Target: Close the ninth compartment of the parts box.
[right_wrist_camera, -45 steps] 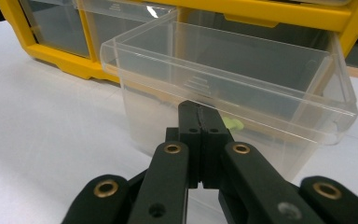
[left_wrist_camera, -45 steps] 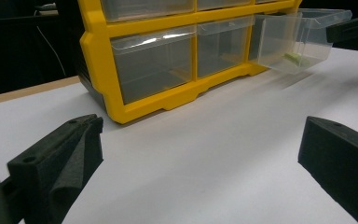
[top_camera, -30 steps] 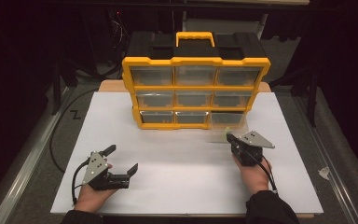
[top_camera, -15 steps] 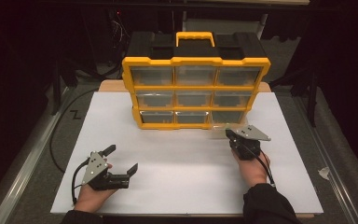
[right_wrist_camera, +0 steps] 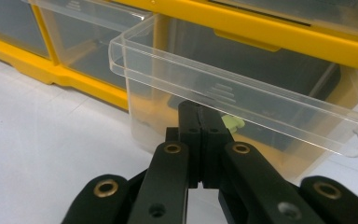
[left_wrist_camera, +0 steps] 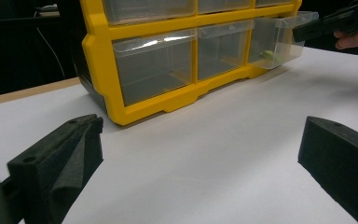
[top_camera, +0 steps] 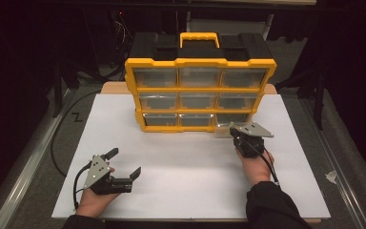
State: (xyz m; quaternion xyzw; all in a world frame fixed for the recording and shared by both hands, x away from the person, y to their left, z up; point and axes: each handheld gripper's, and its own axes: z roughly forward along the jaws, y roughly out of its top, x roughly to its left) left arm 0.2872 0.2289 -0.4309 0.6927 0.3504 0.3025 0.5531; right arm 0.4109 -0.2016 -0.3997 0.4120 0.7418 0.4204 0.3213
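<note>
In the high view the right gripper sits at the near right corner of the yellow organizer with the bottom-right clear drawer partly pulled out; the left gripper rests spread wide and empty on the white board. In the left gripper view a small green piece lies inside that drawer, so the pull should probably stay level and straight; in the right gripper view the jaws are clenched together just under the drawer's front lip, whether pinching it cannot be told.

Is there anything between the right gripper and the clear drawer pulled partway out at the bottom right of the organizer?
Nothing visible. The right gripper, fingers closed together, sits directly at the front wall of the clear drawer, just under its rim. Bare white table lies around it; the left gripper rests open far off.
</note>
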